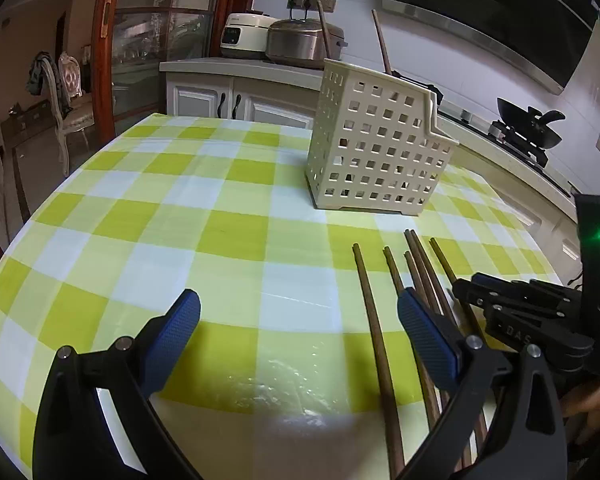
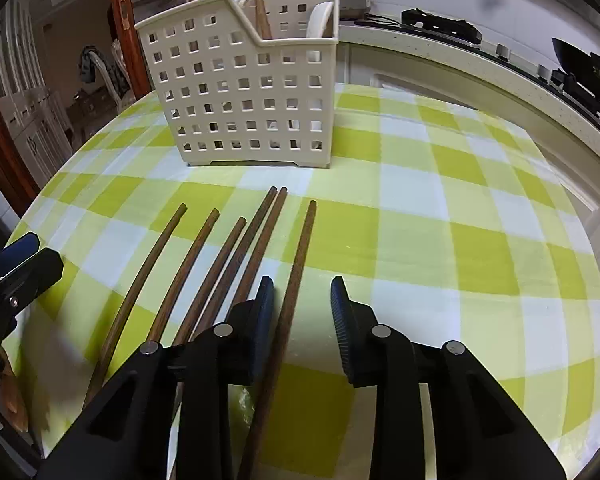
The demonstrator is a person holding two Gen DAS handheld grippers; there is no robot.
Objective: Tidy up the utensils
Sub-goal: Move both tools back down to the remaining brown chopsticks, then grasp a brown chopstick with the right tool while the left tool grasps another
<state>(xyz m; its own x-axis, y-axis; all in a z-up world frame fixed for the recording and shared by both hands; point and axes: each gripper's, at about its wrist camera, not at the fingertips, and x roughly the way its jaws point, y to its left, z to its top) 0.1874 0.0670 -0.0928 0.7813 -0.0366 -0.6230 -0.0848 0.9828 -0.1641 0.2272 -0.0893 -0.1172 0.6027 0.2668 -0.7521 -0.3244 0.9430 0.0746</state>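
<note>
Table (image 2: 460, 208) holds caddy (image 2: 240, 92), 6 chopsticks (image 2: 300, 264).

Six brown chopsticks (image 2: 220, 264) lie fanned before the upright cream caddy (image 2: 240, 92) (seemingly holding utensils).

Home kitchen: rice cooker (image 1: 244, 36), wok (image 1: 528, 126), cabinets (image 1: 220, 100).

Lighting: even indoor light, moderately bright. Glare: soft white sheen on the glossy green-and-white checked tablecloth (image 1: 236, 208) at the near edge in both views. Shadows: faint. Distortion: strong fisheye bowing, dark vignetted corners. Focus: slightly soft overall; dim brownish room at left.
</note>
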